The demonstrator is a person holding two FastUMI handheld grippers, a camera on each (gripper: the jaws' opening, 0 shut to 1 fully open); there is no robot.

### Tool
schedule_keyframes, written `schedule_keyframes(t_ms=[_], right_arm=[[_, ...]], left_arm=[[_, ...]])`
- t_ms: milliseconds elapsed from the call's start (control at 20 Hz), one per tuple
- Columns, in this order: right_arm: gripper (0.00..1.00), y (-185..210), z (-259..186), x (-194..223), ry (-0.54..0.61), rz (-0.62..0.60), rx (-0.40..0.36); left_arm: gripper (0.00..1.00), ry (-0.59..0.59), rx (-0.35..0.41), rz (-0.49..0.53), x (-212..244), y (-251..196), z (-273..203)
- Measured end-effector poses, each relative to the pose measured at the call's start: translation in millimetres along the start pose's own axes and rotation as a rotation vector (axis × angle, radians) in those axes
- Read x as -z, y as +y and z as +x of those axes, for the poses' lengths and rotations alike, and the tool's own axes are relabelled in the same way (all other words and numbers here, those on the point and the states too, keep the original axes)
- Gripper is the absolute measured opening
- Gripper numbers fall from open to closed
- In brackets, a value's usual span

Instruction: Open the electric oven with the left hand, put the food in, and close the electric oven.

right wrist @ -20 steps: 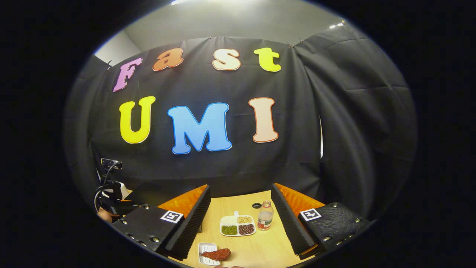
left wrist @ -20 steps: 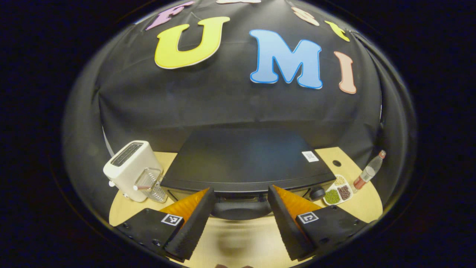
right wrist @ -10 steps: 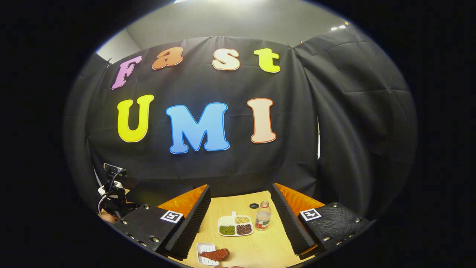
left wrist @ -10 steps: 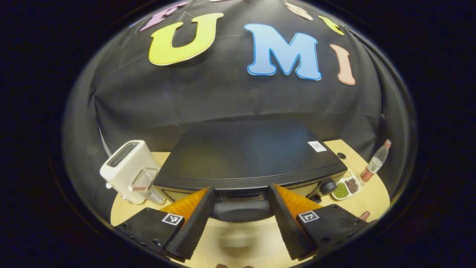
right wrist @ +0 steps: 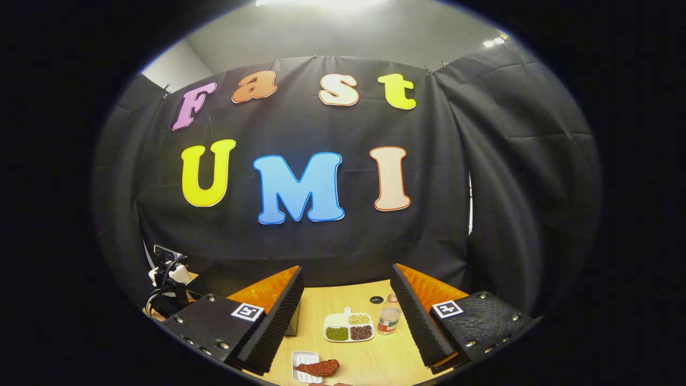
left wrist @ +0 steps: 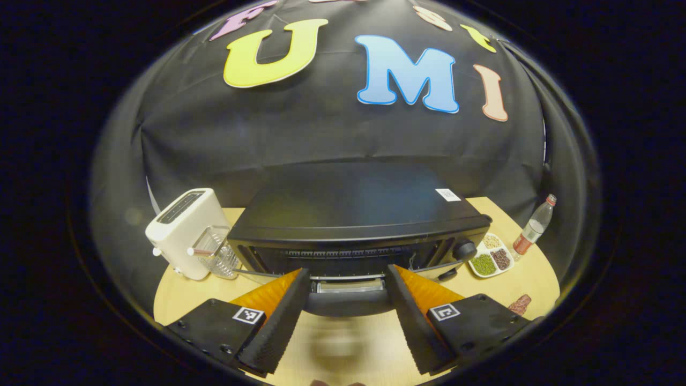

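Left tool [left wrist: 347, 311] wide, astride oven handle [left wrist: 348, 303]

You have one electric oven [left wrist: 353, 214] on the counter [left wrist: 343, 348] — take it as your landmark. Left of it: one white toaster [left wrist: 185, 231] and one clear grater [left wrist: 217, 257], two things in all. Right of it: one divided dish [left wrist: 490, 261] with four compartments, one bottle [left wrist: 531, 231], and one piece of reddish food [left wrist: 519, 304] nearer you. In the right gripper view that food [right wrist: 320, 368] lies on one small white tray [right wrist: 303, 365] — a single piece.
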State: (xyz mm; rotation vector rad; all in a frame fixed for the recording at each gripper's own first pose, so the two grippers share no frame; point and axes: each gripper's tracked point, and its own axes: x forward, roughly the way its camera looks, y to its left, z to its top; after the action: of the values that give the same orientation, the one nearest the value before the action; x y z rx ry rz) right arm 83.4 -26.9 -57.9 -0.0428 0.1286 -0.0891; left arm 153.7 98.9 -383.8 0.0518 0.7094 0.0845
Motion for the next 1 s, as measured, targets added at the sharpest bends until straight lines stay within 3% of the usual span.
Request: schedule_keyframes(t_ms=[250,300,350,450,600,700,950,1000], right_arm=[[0.98,-1,-8,-3,-0.009,-0.014,-0.015],[0.98,-2,-10,-4,-0.009,-0.017,-0.014],[0.98,-3,-11,-3,-0.007,-0.019,-0.012],[0.98,-6,-15,-2,-0.003,-0.023,-0.006],[0.98,-7,-18,1,0.006,-0.025,0.001],[0.98,-6,-20,2,0.011,-0.025,0.005],[0.98,5,-26,4,0.019,-0.036,0.018],[0.99,9,-27,5,0.021,-0.037,0.019]], left_arm=[[1.00,0.020,0.000,-0.043,30,-3,-15],[0.96,0.021,0.000,-0.042,34,-3,-17],[1.00,0.023,-0.001,-0.037,39,-4,-19],[0.92,0.024,-0.001,-0.029,45,-4,-21],[0.96,0.027,-0.001,-0.027,53,-6,-24],[0.92,0.023,0.001,0.003,61,-6,-26],[1.00,0.041,0.027,0.026,90,-9,-31],[0.96,0.056,0.033,0.025,98,-10,-30]])
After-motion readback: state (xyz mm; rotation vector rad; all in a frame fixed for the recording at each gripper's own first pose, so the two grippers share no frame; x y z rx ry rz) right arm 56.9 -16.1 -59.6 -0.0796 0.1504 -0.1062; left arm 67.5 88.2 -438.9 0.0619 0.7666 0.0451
